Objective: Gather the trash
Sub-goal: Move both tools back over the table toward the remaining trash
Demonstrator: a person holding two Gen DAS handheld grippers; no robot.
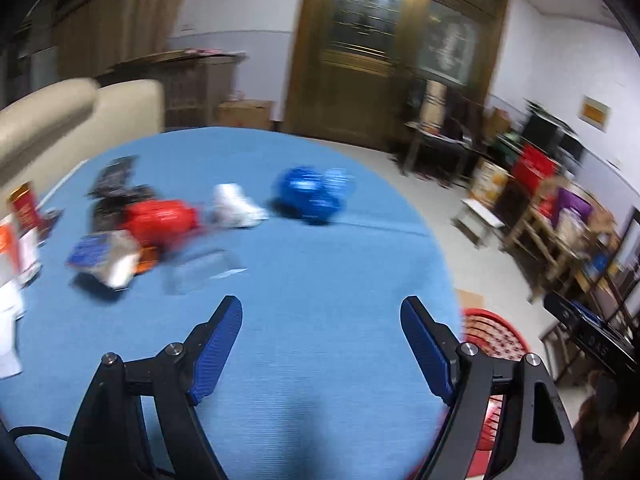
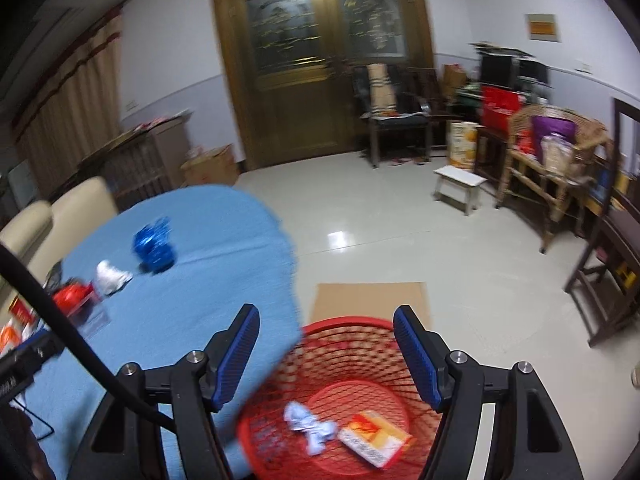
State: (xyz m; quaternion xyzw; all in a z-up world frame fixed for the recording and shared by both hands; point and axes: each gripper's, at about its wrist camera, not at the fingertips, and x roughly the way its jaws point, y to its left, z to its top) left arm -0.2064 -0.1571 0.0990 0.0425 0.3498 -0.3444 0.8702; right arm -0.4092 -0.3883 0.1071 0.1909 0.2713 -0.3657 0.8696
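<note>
Blue cloth covers the round table [image 1: 320, 280], and the trash on it lies toward its far left, all of it blurred. Far left we note cartons and white papers [image 1: 16, 248] at the table edge; next a blue-and-white crumpled packet [image 1: 102, 258]; then a red crumpled wrapper [image 1: 160, 222], a clear plastic piece [image 1: 204, 270] just near of it, a white crumpled wad [image 1: 236, 206], and a shiny blue crumpled foil bag [image 1: 310, 194] farthest right. All lie loose, apart from both claws.

Our left gripper [image 1: 322, 346] hangs over bare cloth, jaws apart with nothing between them, aimed at the pile; we judge it is heading for another pick.

Right of the table, on the floor, stands the red mesh plastic basket [image 2: 344, 334], on a brown cardboard sheet [image 2: 368, 300], close against the table edge, probably so that drops are short. Our right gripper [image 2: 326, 354] hovers over it, jaws apart and empty. Inside lie a pale blue-white crumpled wrapper [image 2: 310, 430] and an orange-and-white flattened carton [image 2: 374, 440].
</note>
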